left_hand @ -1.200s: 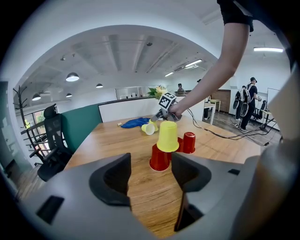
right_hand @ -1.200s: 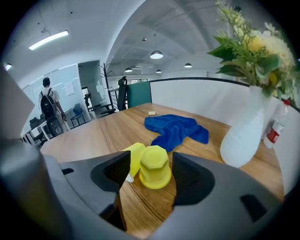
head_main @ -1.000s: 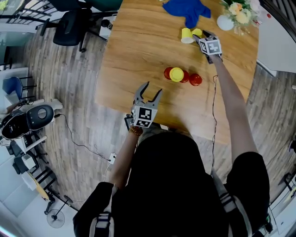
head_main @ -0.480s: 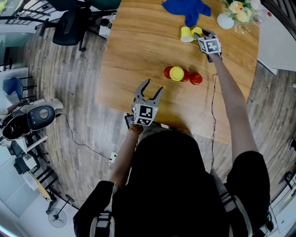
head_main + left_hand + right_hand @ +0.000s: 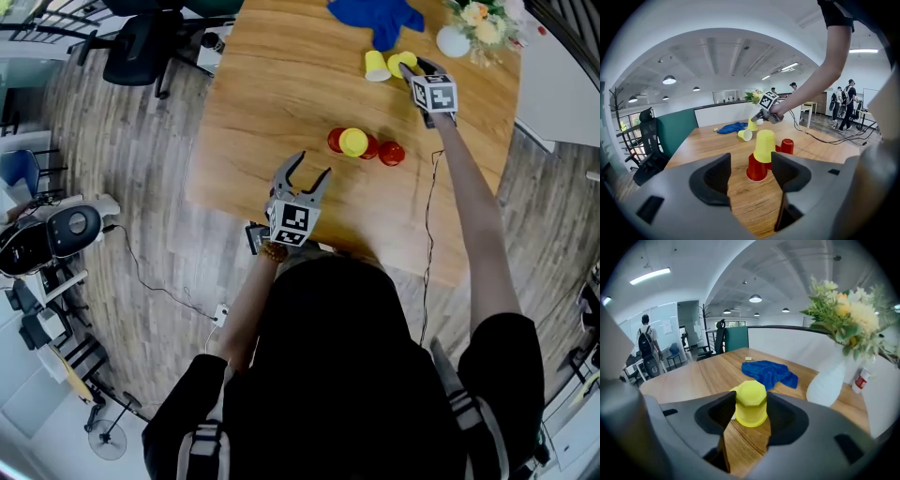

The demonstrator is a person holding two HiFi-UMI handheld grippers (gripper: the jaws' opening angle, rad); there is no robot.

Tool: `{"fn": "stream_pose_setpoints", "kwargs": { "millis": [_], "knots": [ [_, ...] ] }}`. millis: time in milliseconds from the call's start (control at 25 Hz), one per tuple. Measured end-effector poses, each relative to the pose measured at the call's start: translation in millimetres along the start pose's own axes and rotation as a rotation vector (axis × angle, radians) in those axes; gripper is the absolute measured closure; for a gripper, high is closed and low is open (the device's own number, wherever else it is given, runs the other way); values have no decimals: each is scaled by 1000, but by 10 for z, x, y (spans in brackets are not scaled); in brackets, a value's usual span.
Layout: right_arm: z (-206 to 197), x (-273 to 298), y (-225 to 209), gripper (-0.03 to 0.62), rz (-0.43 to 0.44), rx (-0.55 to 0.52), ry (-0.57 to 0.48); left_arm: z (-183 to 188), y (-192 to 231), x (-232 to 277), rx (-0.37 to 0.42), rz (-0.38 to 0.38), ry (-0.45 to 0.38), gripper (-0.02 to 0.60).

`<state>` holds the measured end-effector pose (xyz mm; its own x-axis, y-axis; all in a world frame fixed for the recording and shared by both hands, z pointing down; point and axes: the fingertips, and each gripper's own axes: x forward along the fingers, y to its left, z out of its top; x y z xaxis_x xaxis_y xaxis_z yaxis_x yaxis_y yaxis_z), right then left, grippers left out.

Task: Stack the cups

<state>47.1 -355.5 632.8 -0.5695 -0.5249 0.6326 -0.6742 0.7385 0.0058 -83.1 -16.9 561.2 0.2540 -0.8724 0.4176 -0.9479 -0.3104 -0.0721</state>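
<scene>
My right gripper [image 5: 412, 67] is at the table's far side, shut on an upside-down yellow cup [image 5: 751, 404], with a jaw pressed to each side of it. Another yellow cup [image 5: 377, 66] lies on its side just left of it. In the middle of the table a yellow cup [image 5: 353, 142] sits upside down on a cluster of red cups [image 5: 756, 168], and one more red cup [image 5: 392, 153] stands to their right. Near the front edge my left gripper [image 5: 309, 170] stands open with nothing between its jaws, pointing at the cluster.
A blue cloth [image 5: 380, 19] lies at the far edge of the wooden table [image 5: 262, 103]. A white vase with flowers [image 5: 825, 383] stands at the far right, close to my right gripper. Office chairs and people are beyond the table.
My right gripper's jaws have closed onto the yellow cup at the far side. My left gripper has stayed open near the front edge.
</scene>
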Motion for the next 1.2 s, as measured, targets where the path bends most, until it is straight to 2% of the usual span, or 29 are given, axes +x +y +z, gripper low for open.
{"fn": "stream_pose_setpoints", "kwargs": {
  "millis": [240,640,840,1200],
  "knots": [
    [-14,-507,176,378,16,66,-69,119,-76,-4,13,-21,-16,296],
    [-387,-1110,615,378,53,17,-76,325,-377,101,18,-71,-68,296],
    [-436,-1317,845,378,70,32,-97,295,-430,27,17,-85,-70,296],
    [-531,-1678,1291,378,104,-13,-120,196,-446,-70,32,-88,-52,296]
  ]
}}
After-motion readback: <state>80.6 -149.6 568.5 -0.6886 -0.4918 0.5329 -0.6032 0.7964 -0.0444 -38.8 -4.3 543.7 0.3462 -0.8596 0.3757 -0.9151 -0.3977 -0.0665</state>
